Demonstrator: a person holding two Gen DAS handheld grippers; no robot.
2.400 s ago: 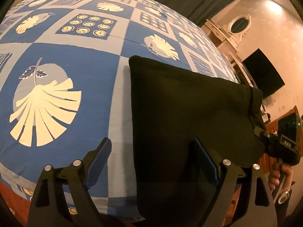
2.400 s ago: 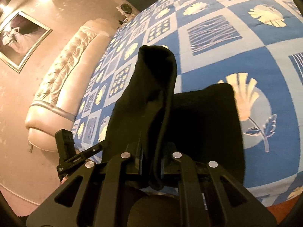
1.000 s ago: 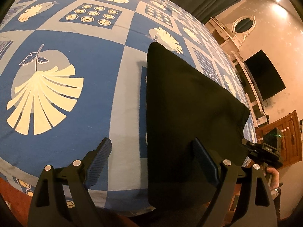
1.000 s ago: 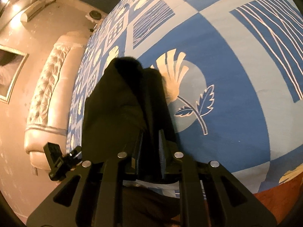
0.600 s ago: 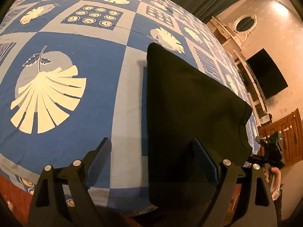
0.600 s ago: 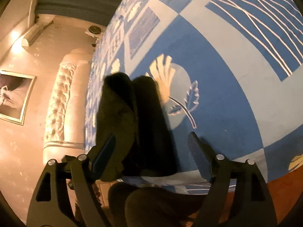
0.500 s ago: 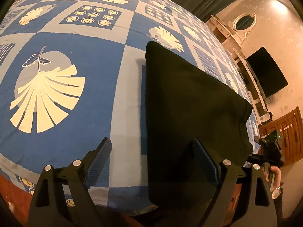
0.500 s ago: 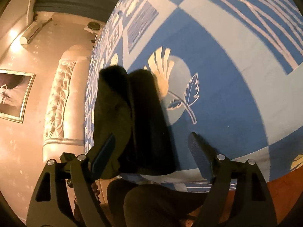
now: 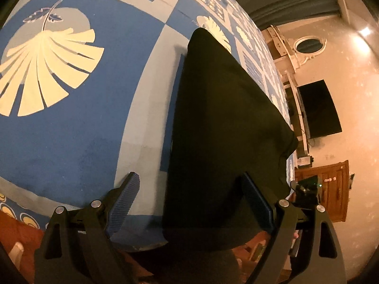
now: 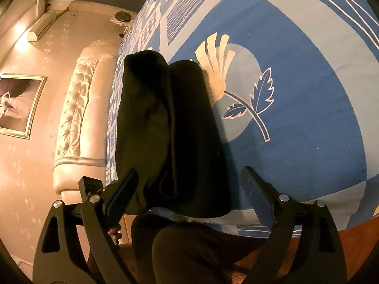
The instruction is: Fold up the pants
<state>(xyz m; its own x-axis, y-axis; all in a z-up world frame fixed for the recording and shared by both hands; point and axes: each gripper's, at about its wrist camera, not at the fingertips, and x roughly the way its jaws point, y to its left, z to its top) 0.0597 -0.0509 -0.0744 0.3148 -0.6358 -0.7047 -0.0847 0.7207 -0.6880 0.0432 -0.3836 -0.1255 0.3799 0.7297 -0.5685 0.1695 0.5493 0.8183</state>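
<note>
Holding both claws spread and empty, I see the left gripper point(image 9: 189, 203) and right gripper point(image 10: 189, 194) each framing the folded black fabric pants point(image 9: 225, 123) just ahead of the fingertips, lying at the near edge of the blue leaf-patterned bedspread point(image 9: 71, 118). Beyond, left of the right claw, stands a cream tufted headboard point(image 10: 78, 108).

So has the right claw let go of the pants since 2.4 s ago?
Yes. The right claw was clamped on the black pants; now it is open, and the pants lie folded on the blue bedspread.
</note>
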